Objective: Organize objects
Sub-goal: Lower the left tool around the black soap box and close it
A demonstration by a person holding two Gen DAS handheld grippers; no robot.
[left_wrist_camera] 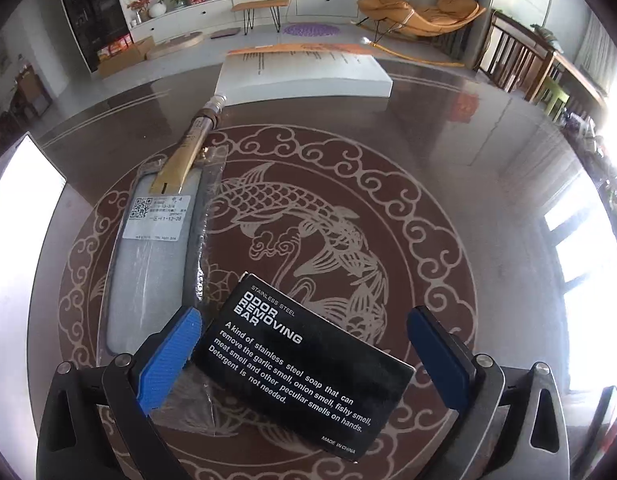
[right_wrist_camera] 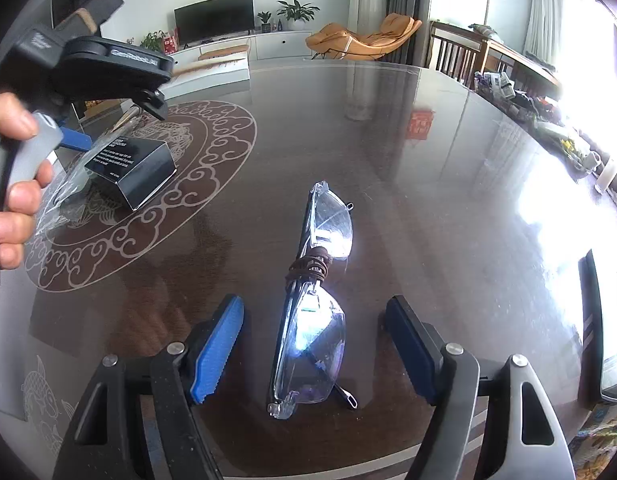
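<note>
Left claw spread wide, straddling black soap box on counter; box sits skewed, nearer left pad. Right claw likewise released, flanking clear glasses. Judgement: square left claw to box's sides before closing; avoid pinching plastic-bagged item just left.

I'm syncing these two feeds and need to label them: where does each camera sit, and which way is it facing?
Left wrist: sits on the left gripper, looking forward and down along its open blue-padded fingers at the black "odor removing bar" box on the dark glossy table with a fish pattern.
Right wrist: sits on the right gripper, looking down between its open fingers at the clear folded safety glasses; the person's left hand shows at the left edge.
Shared: the black box, the table, the television.
</note>
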